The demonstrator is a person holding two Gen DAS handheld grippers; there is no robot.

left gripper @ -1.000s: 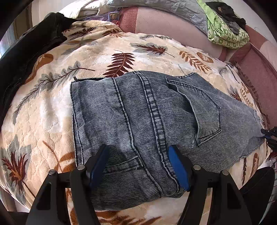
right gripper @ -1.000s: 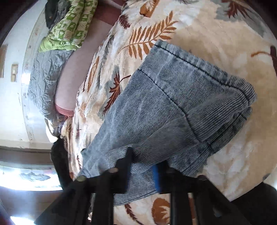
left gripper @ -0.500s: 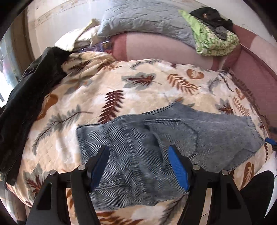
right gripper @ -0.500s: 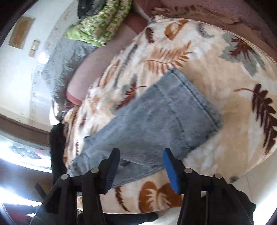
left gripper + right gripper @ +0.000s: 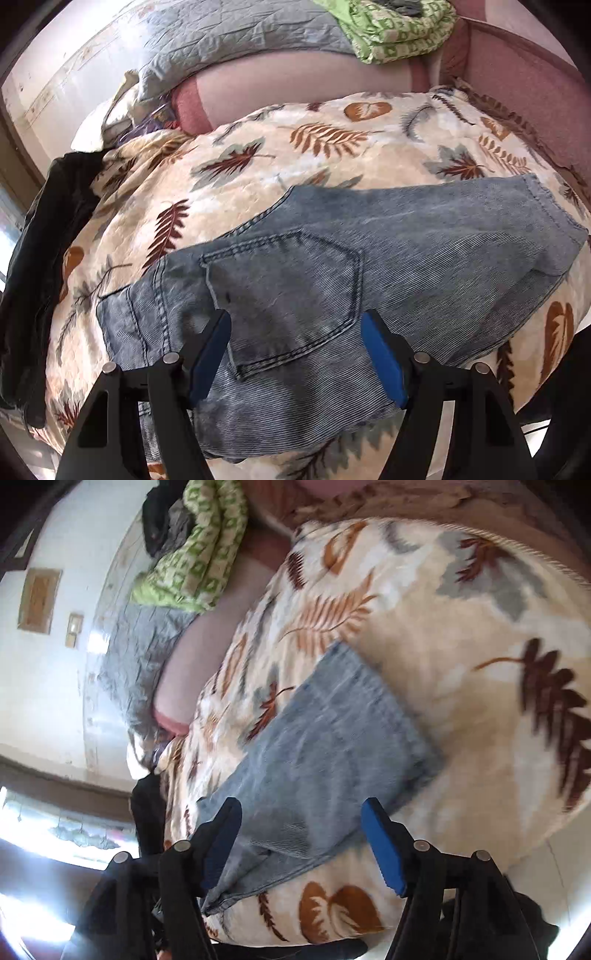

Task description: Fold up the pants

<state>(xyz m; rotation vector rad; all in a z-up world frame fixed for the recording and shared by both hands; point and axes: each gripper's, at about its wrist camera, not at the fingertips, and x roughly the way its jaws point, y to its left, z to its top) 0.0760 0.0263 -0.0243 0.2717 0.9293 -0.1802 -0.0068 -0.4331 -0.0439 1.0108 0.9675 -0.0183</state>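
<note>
Left claw (image 5: 295, 350) spread wide, blue pads (image 5: 384, 363) apart and pinching nothing, hovering above the folded jeans (image 5: 332, 280). Directly between and just beyond the fingers, a back pocket (image 5: 288, 295) with dark stitching, facing up. Further ahead and off to the right of this claw, the folded legs running out to a hemmed end near the bed's near edge. Beneath the denim, a cream blanket (image 5: 258, 177) printed with brown, rust and grey leaves, spread over the bed. Far to the left of the claw, a black garment (image 5: 40, 258) draped along the blanket's side. Well ahead, past the blanket, a pink bed surface (image 5: 295, 88), a grey quilted cover (image 5: 240, 33), and a green patterned cloth (image 5: 399, 33) piled on top. Right claw (image 5: 301, 845) likewise spread open, blue pad (image 5: 384, 849) on the right finger, holding nothing, poised over the near edge of the jeans (image 5: 325, 746). Between its fingers and ahead, the folded denim lying flat on the leaf blanket (image 5: 461, 635), a lower layer poking out toward the left finger. Picture somewhat blurred here, so fine stitching unreadable. Beyond and to the left of this claw, the green patterned cloth (image 5: 199, 554) and grey cover (image 5: 140, 657) against a pale wall.
</note>
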